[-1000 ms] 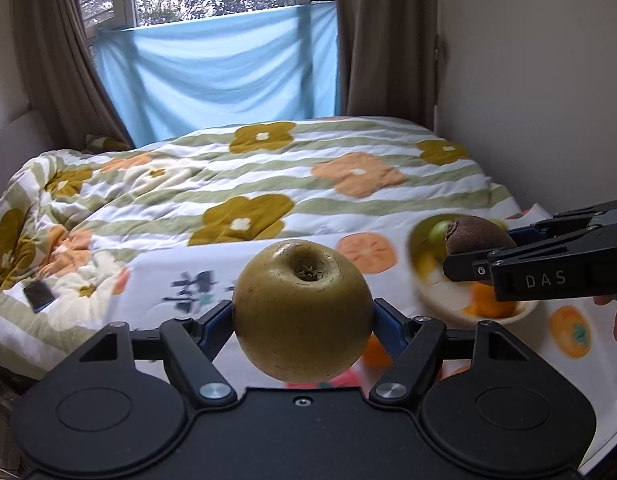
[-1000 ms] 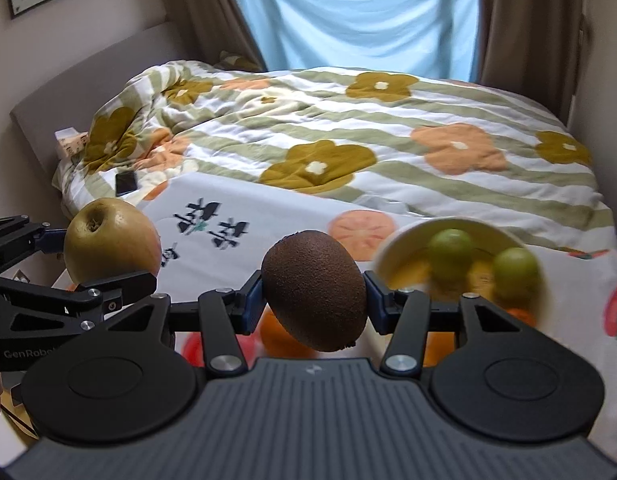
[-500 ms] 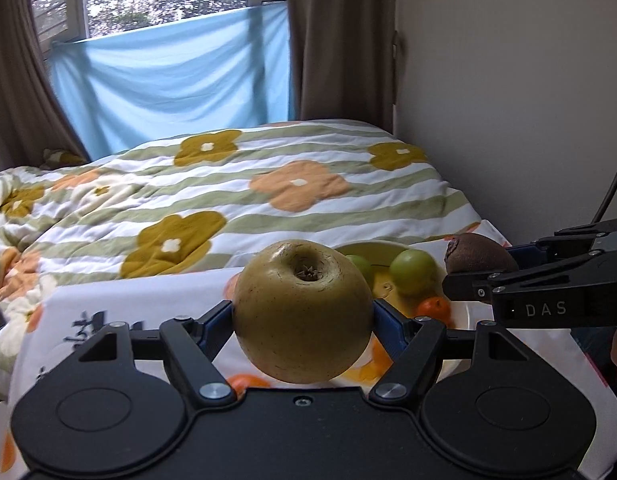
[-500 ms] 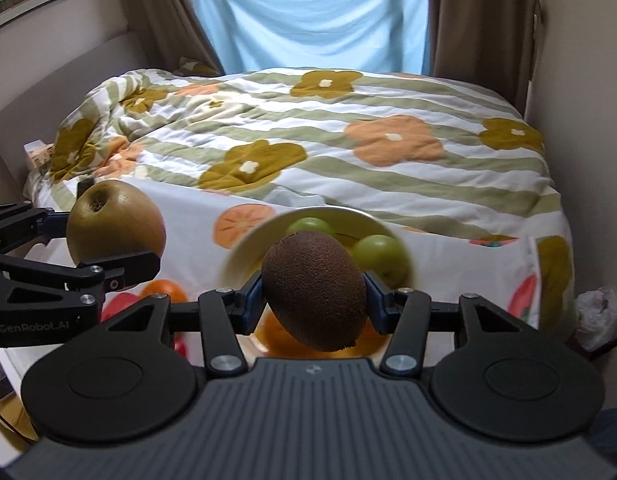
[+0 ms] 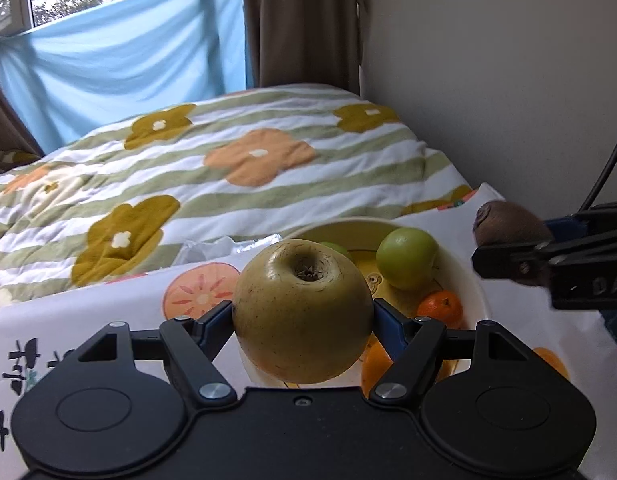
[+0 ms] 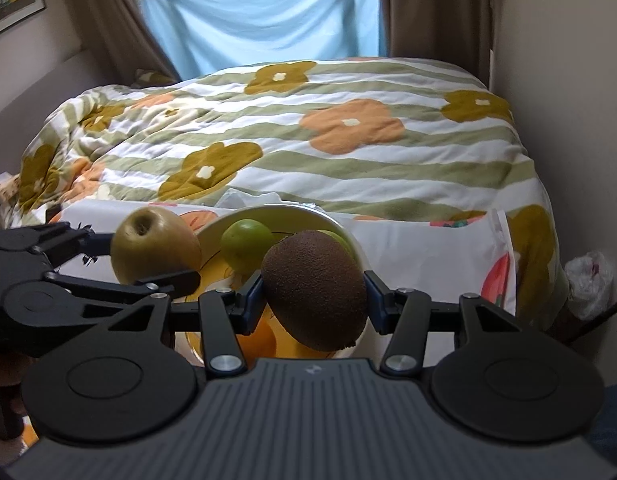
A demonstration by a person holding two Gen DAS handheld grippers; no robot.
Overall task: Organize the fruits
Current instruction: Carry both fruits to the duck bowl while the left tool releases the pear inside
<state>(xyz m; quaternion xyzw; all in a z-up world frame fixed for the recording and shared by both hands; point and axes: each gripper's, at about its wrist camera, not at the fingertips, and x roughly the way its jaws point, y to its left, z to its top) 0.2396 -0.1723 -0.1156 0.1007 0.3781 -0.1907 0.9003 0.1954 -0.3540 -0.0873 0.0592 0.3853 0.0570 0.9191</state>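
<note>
Over the bowl: we are holding both grippers above the fruit dish on the printed cloth.
Left gripper: we are clamping the yellow-green apple.
Right gripper: we are pinching the brown kiwi.
Bowl contents: green fruits and oranges are lying inside.

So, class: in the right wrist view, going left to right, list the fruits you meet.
Yellow-green pear held in the left gripper → small green fruit in the bowl → brown kiwi held in the right gripper.
</note>
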